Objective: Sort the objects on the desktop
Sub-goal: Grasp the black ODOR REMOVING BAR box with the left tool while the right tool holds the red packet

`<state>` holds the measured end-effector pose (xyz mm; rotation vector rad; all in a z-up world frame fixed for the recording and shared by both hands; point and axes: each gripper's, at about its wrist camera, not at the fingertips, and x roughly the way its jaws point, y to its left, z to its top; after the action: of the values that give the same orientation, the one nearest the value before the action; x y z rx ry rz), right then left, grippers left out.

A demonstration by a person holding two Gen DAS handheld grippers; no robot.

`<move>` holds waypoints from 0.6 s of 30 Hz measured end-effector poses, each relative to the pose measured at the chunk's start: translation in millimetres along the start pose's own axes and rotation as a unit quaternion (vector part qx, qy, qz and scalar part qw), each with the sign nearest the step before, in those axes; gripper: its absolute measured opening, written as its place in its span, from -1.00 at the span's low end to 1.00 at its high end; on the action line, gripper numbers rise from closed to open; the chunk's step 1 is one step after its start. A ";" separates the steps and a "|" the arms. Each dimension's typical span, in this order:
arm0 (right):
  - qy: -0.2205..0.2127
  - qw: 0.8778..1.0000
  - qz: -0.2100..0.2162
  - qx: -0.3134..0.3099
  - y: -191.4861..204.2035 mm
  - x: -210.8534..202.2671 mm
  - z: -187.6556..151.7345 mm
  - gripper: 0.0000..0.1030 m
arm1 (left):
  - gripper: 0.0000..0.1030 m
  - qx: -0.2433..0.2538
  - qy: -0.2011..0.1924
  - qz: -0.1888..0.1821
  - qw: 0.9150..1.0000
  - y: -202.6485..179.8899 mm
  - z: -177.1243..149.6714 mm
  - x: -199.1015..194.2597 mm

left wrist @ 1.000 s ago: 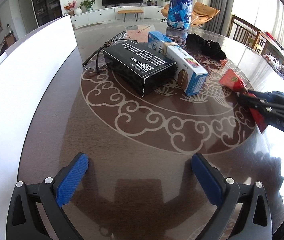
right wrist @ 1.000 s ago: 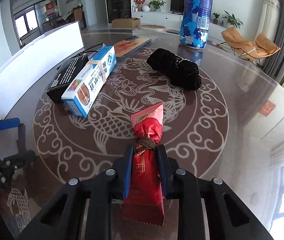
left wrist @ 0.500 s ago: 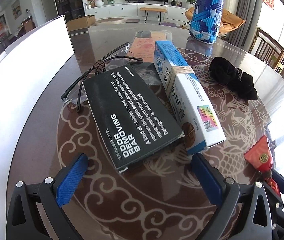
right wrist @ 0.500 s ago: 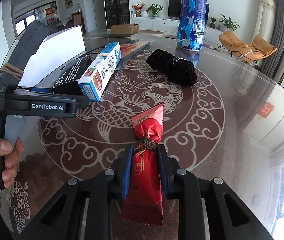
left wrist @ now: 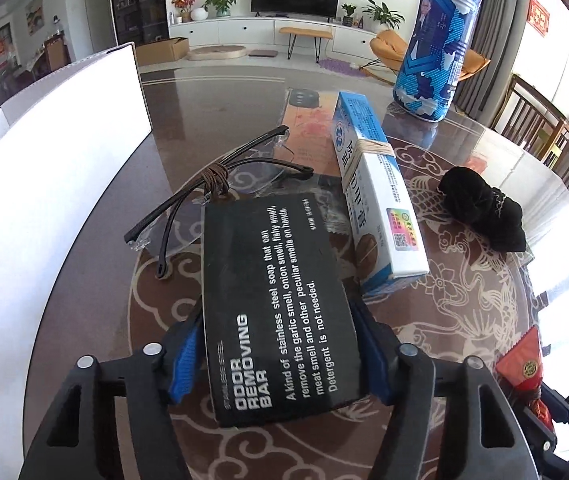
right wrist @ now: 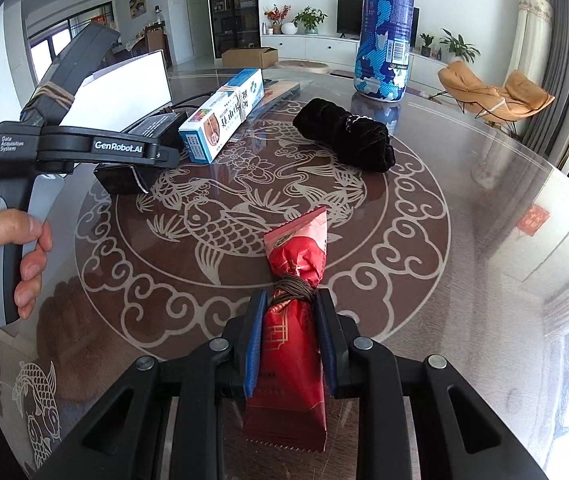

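1. now, step in hand: pick-up of the black box [left wrist: 280,304] by the left tool [left wrist: 276,350]. its jaws are closing with the near end of the box between the blue pads [left wrist: 182,360]; the pads look to be at the box's sides, though a firm press cannot be confirmed. the box lies flat on the bench [left wrist: 464,320].
2. the right tool [right wrist: 290,340] is clamped tight on the red packet [right wrist: 292,320], just below its cord-tied neck; the packet's front end points out over the bench.
3. neighbours of the black box: glasses [left wrist: 220,192] tied with cord touch its far corner; the blue-and-white carton [left wrist: 376,200] lies just beside its right edge; a black cloth bundle [left wrist: 480,208] sits well apart.
4. judgement, next move: finish the squeeze, then lift straight up so the box does not drag the glasses or nudge the carton.
5. containers: a white open box [left wrist: 64,152] stands along the left of the bench; its inside is not visible, contents cannot be told. a tall blue patterned canister [left wrist: 436,36] stands upright at the far side, contents unknown.
6. sorting looks early: most items lie loose on the bench.
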<state>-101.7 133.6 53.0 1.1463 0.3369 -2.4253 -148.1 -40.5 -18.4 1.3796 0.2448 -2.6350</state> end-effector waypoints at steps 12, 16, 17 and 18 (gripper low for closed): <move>0.000 1.000 -0.001 -0.001 -0.3 -0.1 -0.1 -0.51 | 0.14 0.056 -0.016 -0.028 0.998 12.7 -115.3 -79.4; -0.001 1.000 0.005 -0.005 1.0 0.2 0.6 -0.43 | 0.14 0.061 -0.024 -0.029 0.997 9.9 -134.6 -90.2; 0.000 1.000 0.014 -0.010 3.5 -0.1 -0.6 -0.43 | 0.14 0.062 -0.026 -0.029 0.997 6.9 -133.9 -88.9; -0.001 1.000 0.018 -0.012 6.5 -2.0 -3.0 -0.43 | 0.14 0.062 -0.028 -0.029 0.997 6.9 -135.0 -89.5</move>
<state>-95.4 129.6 52.5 1.1303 0.3419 -2.3841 11.5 -12.4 -21.0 1.3518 0.1174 -2.7750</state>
